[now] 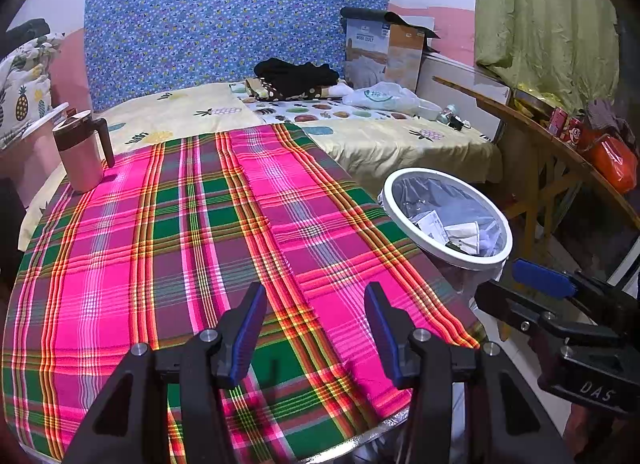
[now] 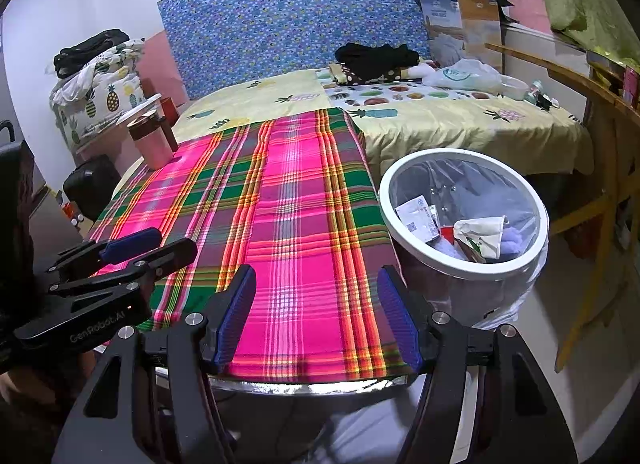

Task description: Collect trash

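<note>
Jaws: I see both wide apart, left gripper (image 1: 316, 324) and right gripper (image 2: 318, 312) holding nothing.
Trash: crumpled wrappers (image 2: 460, 232) lie inside the white-rimmed bin (image 2: 532, 248).
Bin: just beside my plaid-covered table (image 1: 200, 223).

tablecloth (image 1: 224, 232): woven plaid cloth, matt | bin (image 2: 541, 232): smooth white plastic rim, glossy clear liner | trash (image 2: 480, 238): crumpled paper | mug (image 1: 80, 155): smooth, matt pink

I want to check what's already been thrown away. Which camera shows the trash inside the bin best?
The right wrist view: the bin sits close, its opening faces the camera, and the wrappers show separately. The left wrist view shows the bin farther off and more obliquely, its contents bunched together.
</note>
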